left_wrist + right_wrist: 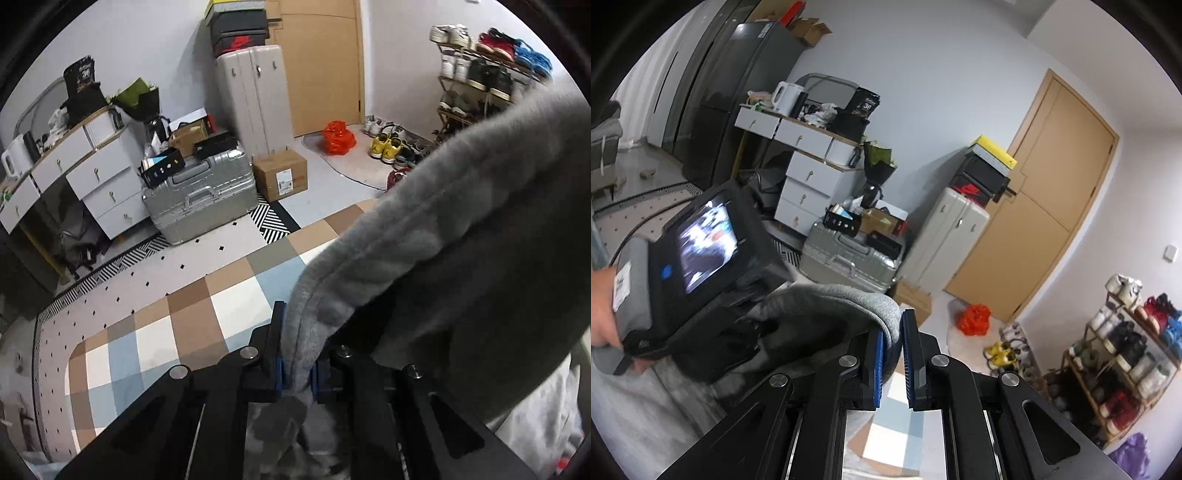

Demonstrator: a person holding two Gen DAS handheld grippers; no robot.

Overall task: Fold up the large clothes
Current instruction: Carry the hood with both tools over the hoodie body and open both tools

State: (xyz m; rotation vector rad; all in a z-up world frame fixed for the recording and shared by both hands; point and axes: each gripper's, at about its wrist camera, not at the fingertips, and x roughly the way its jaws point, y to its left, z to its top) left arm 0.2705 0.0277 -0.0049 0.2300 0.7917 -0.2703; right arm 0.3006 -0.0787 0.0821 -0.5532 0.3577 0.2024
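A large grey fleece garment hangs in the air, lifted off the checked surface. My left gripper is shut on its thick edge, and the cloth drapes up and to the right, hiding the right finger. In the right wrist view my right gripper is shut on the same grey garment at a rolled hem, which runs left to the left gripper's body held by a hand. More grey cloth hangs below both grippers.
A checked mat lies below on a dotted rug. Beyond it stand a silver suitcase, a cardboard box, a white drawer unit, a tall beige case, a shoe rack and a wooden door.
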